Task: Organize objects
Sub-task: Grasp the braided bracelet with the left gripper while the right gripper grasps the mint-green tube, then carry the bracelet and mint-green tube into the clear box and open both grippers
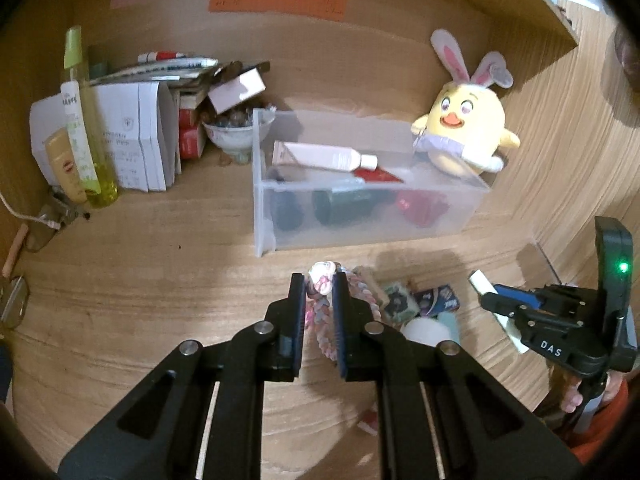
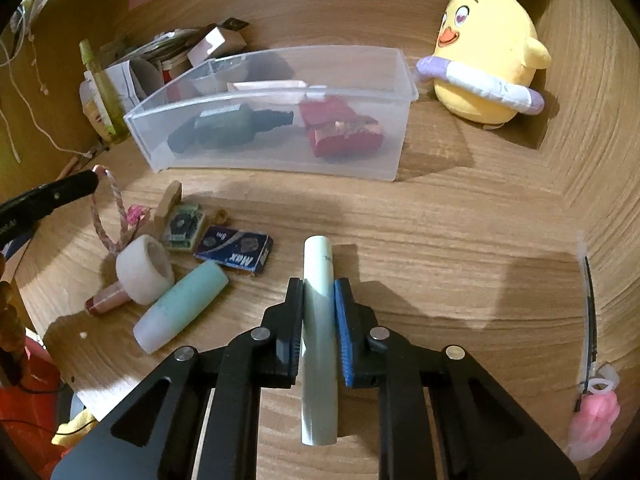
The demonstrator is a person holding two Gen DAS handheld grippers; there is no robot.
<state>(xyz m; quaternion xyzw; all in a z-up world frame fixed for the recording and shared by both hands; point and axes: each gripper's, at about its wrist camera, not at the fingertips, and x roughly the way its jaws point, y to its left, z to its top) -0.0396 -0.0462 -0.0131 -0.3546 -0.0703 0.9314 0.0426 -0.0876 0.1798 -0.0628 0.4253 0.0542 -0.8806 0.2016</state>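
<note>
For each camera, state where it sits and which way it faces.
Left wrist: on the left gripper, facing the clear bin over the desk; its jaws pinch a braided cord; right gripper shows.
Right wrist: on the right gripper, facing the same bin; jaws clamp a pale tube.
Shared: bin, plush chick.

Both wrist views look down, sharing the bin.

A pale green tube lies lengthwise at the near centre of the desk. A pink braided cord hangs at near left. Left of the tube lie a white tape roll, teal bottle and blue box. Farther back stands a clear bin.
</note>
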